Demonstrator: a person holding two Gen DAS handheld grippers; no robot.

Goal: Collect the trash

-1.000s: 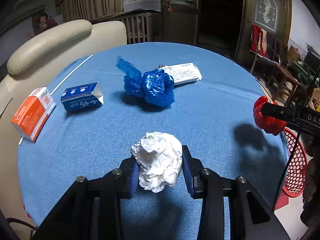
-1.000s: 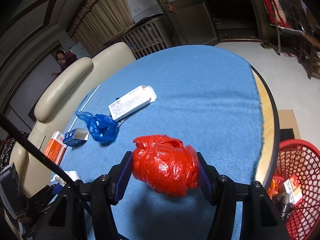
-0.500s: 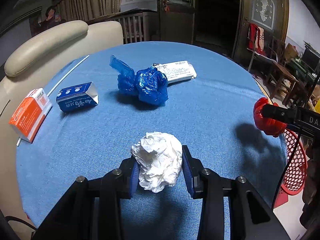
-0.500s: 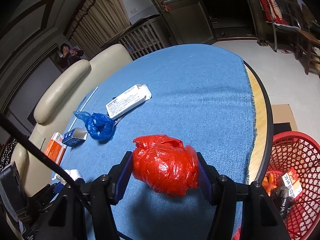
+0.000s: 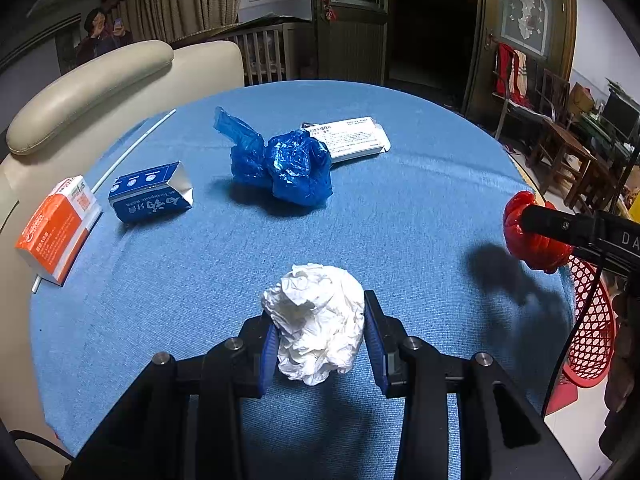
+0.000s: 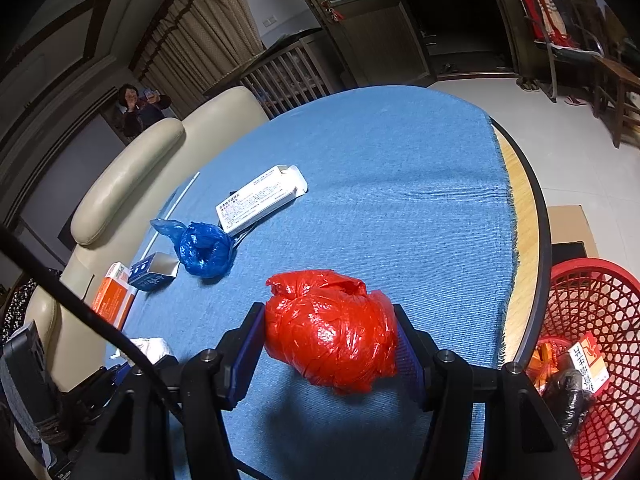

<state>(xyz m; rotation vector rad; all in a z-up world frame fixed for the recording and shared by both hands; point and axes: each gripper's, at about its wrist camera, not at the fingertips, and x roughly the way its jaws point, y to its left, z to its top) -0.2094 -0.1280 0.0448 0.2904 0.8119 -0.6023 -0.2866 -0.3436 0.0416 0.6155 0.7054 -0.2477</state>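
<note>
Closer now sits the red basket (image 6: 592, 312) as right tongs (image 6: 330, 344) clamp crinkled red plastic (image 6: 328, 328) (left tongs (image 5: 318, 336) clamp crumpled tissue (image 5: 316, 328)).

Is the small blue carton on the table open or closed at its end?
Open. The small blue carton lies on its side on the blue tablecloth, its end flaps spread, bare silver inside showing.
</note>
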